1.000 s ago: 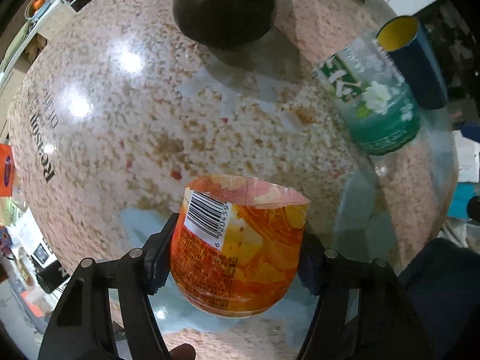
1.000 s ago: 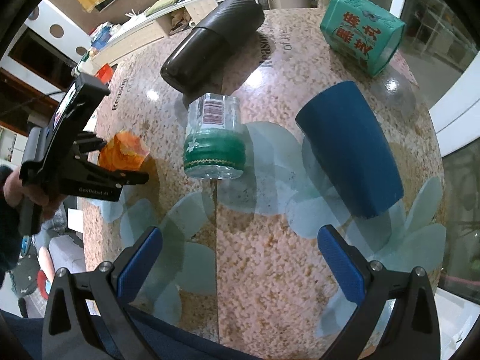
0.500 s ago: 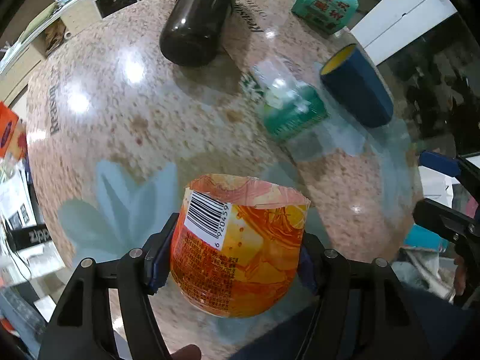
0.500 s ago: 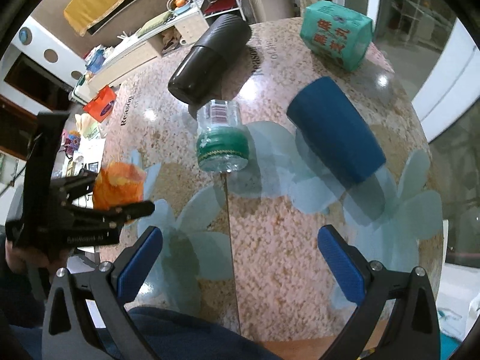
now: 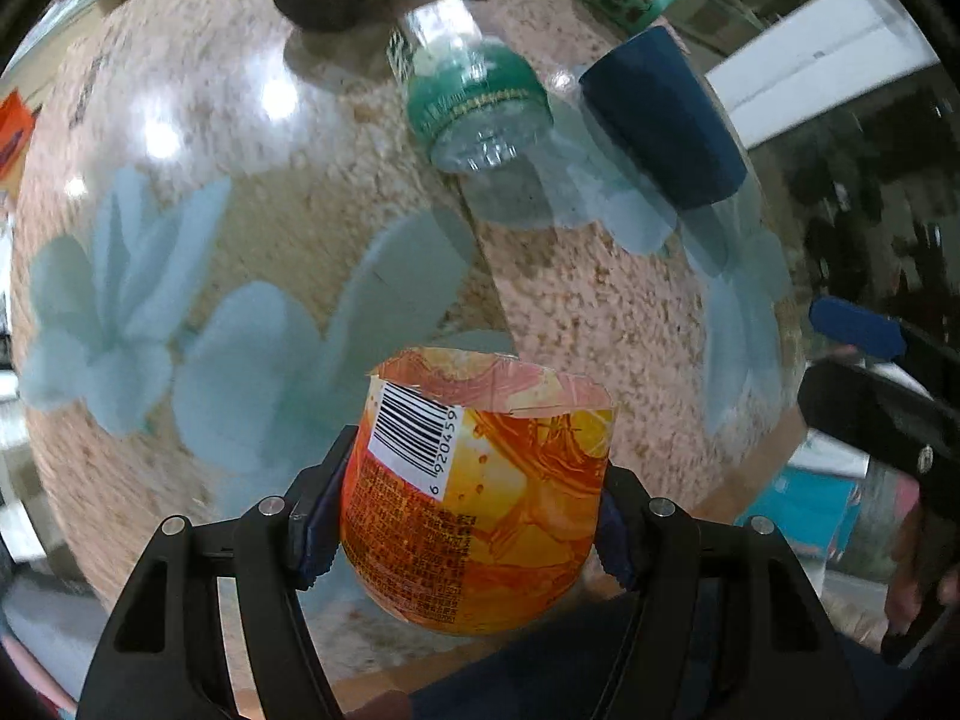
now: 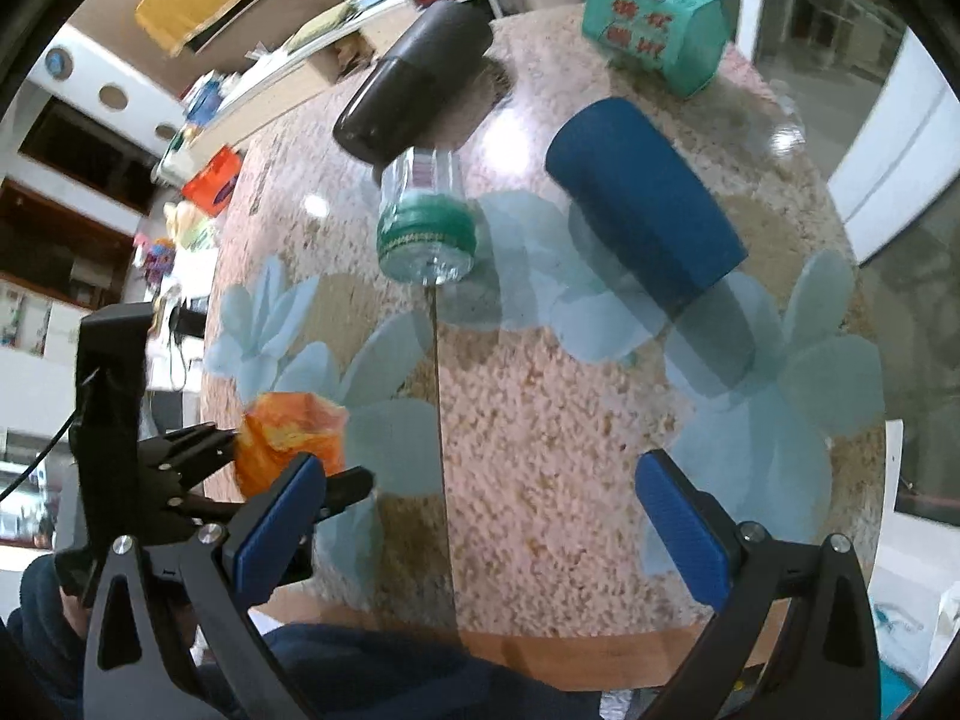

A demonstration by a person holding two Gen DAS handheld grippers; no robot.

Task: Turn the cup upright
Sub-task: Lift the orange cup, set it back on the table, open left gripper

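Orange cup (image 5: 480, 510) clamped in the left gripper (image 5: 465, 516) near the table's front edge.

The cup is held with its cut rim away from the camera, apparently lifted off the speckled table (image 6: 540, 420). The right gripper (image 6: 498, 528) is spread wide with nothing between its pads. Farther back, a clear green-labelled cup (image 6: 427, 228) and a blue cup (image 6: 645, 210) are seen on their sides, then a black flask (image 6: 414, 96) and a teal box (image 6: 654, 45).

Left gripper (image 5: 465, 531) clamps orange cup (image 5: 480, 510).
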